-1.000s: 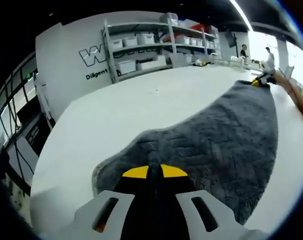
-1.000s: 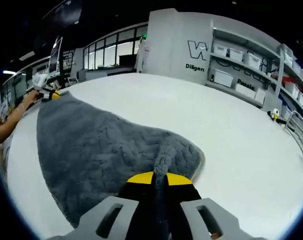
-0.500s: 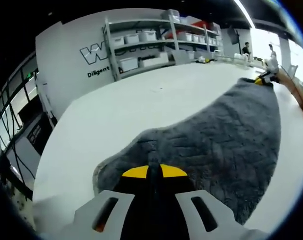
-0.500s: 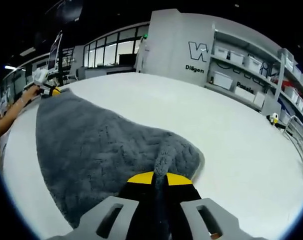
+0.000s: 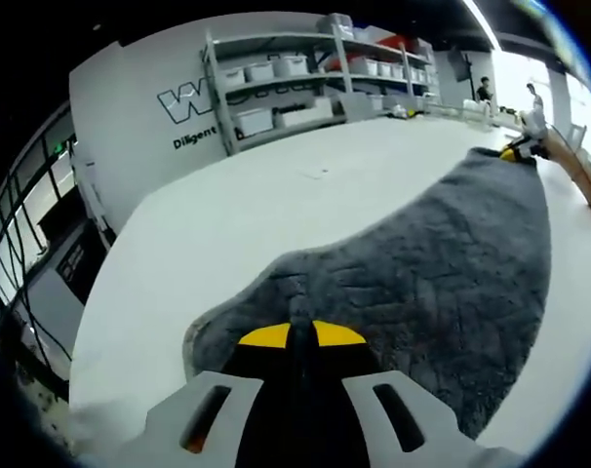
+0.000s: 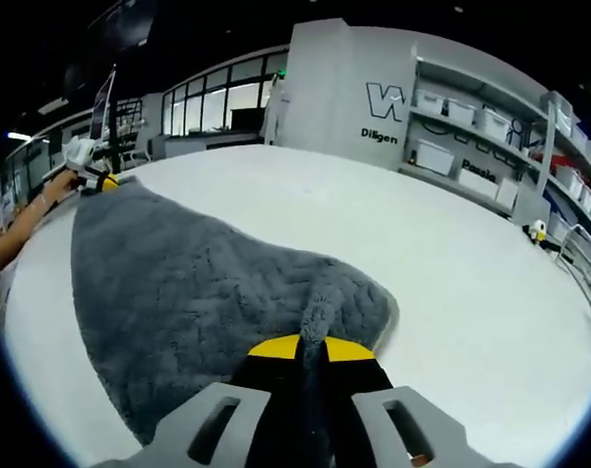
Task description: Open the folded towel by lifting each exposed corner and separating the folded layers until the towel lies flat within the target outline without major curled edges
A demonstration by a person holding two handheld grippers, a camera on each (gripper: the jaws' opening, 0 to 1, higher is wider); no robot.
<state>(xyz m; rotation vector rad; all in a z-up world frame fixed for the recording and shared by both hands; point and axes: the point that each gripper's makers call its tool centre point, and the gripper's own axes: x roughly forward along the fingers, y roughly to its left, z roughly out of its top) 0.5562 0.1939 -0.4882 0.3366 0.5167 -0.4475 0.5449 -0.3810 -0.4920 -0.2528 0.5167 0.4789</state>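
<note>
White bins (image 5: 255, 120) sat on the wall shelves (image 5: 305, 83), contents not visible. Gray towel (image 5: 432, 273) lay spread on the white tabletop (image 5: 227, 214). Left tool (image 5: 300, 333) pinched one towel corner, right tool (image 6: 313, 346) pinched the opposite corner, both low over the tabletop.

A broad white counter (image 5: 227, 210) carries a grey towel (image 5: 442, 263), spread open across it. The towel runs from one near edge toward the far side, with bare counter around it.
</note>
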